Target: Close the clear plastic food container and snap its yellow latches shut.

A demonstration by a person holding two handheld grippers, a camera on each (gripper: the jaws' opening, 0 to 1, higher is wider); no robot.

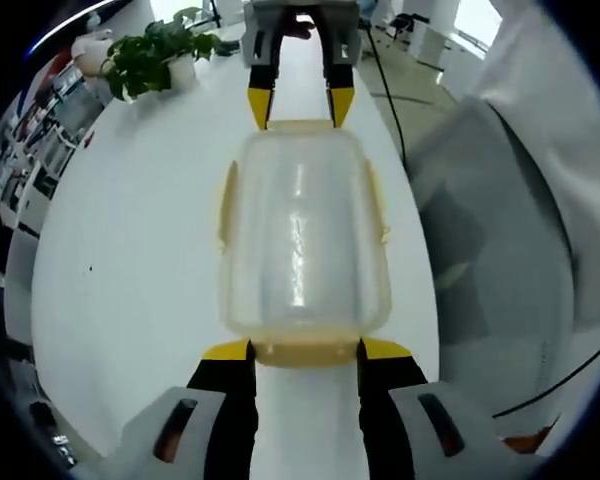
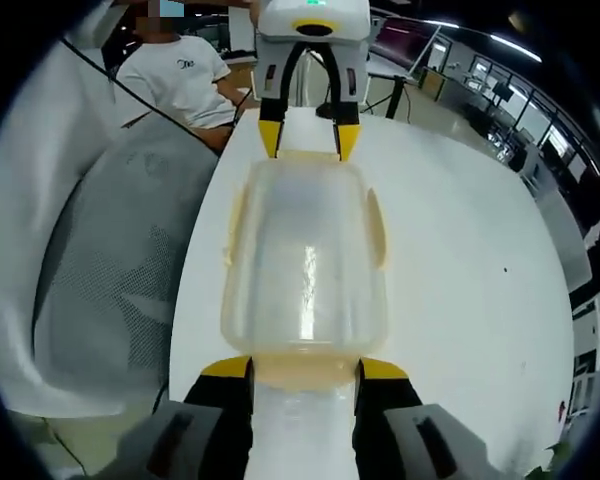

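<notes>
Yellow-tipped jaws of the left gripper [image 1: 305, 350] stand spread at the near end latch [image 1: 305, 352] of the container [image 1: 302, 235]; contact cannot be confirmed, and the right gripper [image 1: 300, 108] faces it with spread jaws at the far end. Right gripper view mirrors this: right gripper [image 2: 305, 370] spread at its near latch [image 2: 305, 372], left gripper [image 2: 308, 140] at the opposite end, container [image 2: 305, 260] lying lid-on lengthwise between them on the white table [image 2: 460, 260]. Beyond: plant [image 1: 150, 55], mesh chair [image 2: 120, 260], seated person [image 2: 180, 75].
</notes>
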